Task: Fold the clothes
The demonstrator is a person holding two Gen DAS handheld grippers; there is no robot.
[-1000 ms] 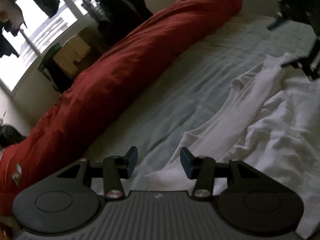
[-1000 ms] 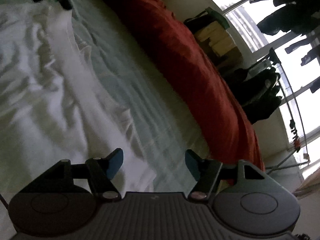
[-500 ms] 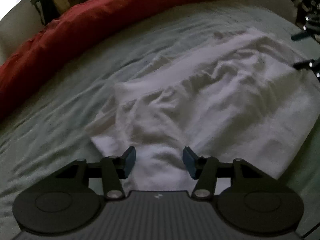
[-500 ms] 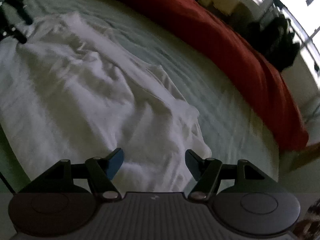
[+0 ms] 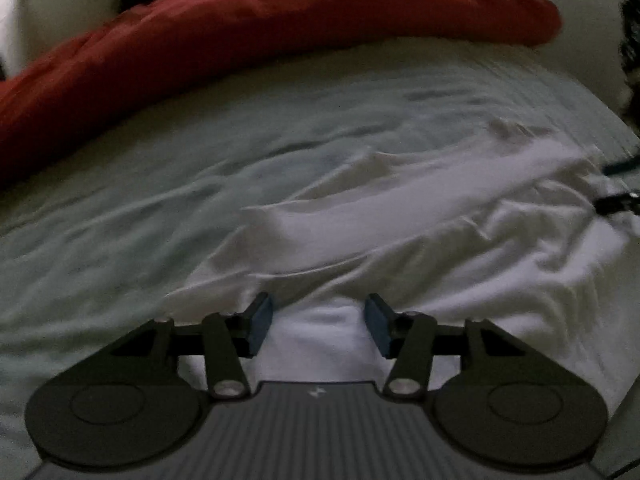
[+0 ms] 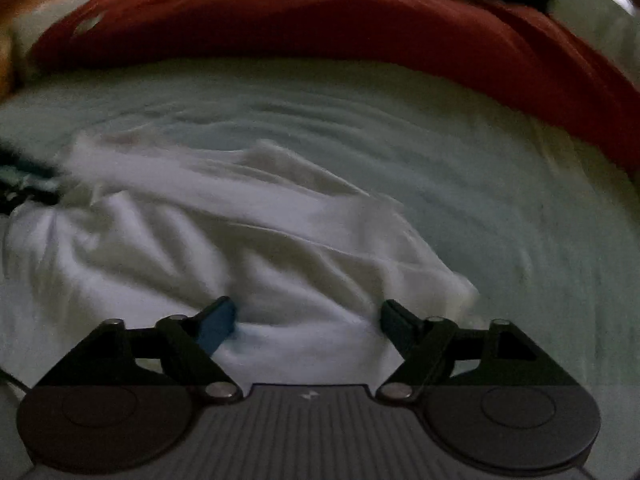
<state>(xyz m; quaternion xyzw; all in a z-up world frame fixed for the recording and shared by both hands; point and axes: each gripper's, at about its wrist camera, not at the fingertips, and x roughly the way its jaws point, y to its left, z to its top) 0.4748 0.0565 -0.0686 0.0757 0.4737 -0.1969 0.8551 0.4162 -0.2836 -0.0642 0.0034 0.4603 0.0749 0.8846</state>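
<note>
White garment (image 5: 400, 220) crumpled on bed (image 5: 120, 200); left gripper (image 5: 318, 326), right gripper (image 6: 308, 326) fingers spread, straddling cloth.

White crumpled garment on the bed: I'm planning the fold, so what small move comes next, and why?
Probably lower both grippers and close them on the white crumpled garment: the left gripper and right gripper are open, each over its near edge, holding nothing.

garment (image 5: 400, 220) on bed sheet (image 5: 120, 208) | duvet (image 5: 240, 32) behind garment, along sheet's far edge
</note>
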